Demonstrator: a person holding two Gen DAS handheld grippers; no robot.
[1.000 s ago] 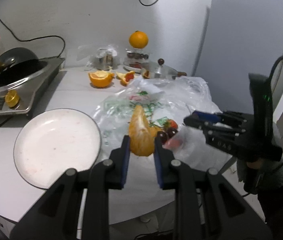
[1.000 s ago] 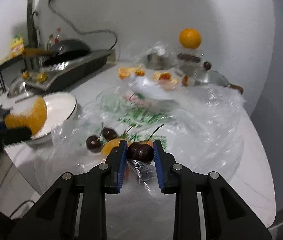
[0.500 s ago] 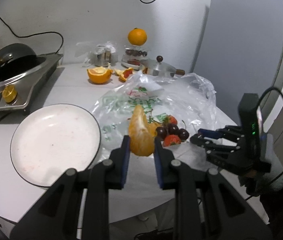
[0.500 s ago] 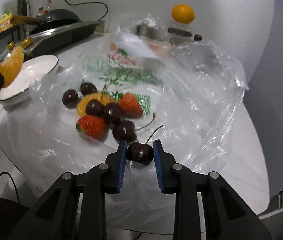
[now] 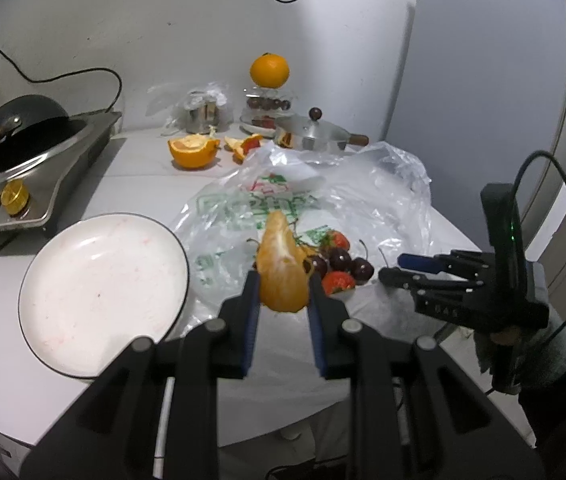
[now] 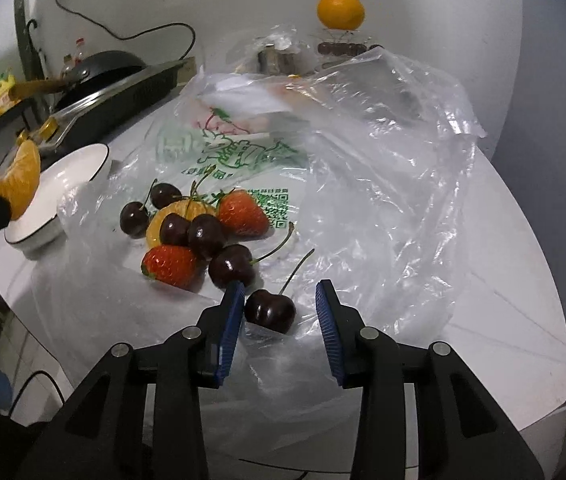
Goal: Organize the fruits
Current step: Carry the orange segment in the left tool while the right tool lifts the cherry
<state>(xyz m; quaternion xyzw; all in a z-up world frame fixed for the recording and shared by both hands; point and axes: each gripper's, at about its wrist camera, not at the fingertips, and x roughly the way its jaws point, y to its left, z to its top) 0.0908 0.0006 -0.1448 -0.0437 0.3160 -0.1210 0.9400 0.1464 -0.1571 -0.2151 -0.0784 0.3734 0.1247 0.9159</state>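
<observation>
Right wrist: right claw (image 6: 279, 304) spread around cherry (image 6: 270, 311); left claw (image 5: 283, 292) pinching orange segment (image 5: 282, 266); plate (image 5: 43, 280) beside.

The left gripper (image 5: 284, 294) is held level and points forward, its jaws closed on an orange segment (image 5: 282, 266) that stands upright between the blue pads. The right gripper (image 6: 277, 307) has its jaws parted, wide of a dark cherry (image 6: 270, 310) that sits between them close to the left pad. In the left wrist view the right gripper (image 5: 393, 269) reaches in from the right side, gripped at its handle by a gloved hand (image 5: 523, 320).
</observation>
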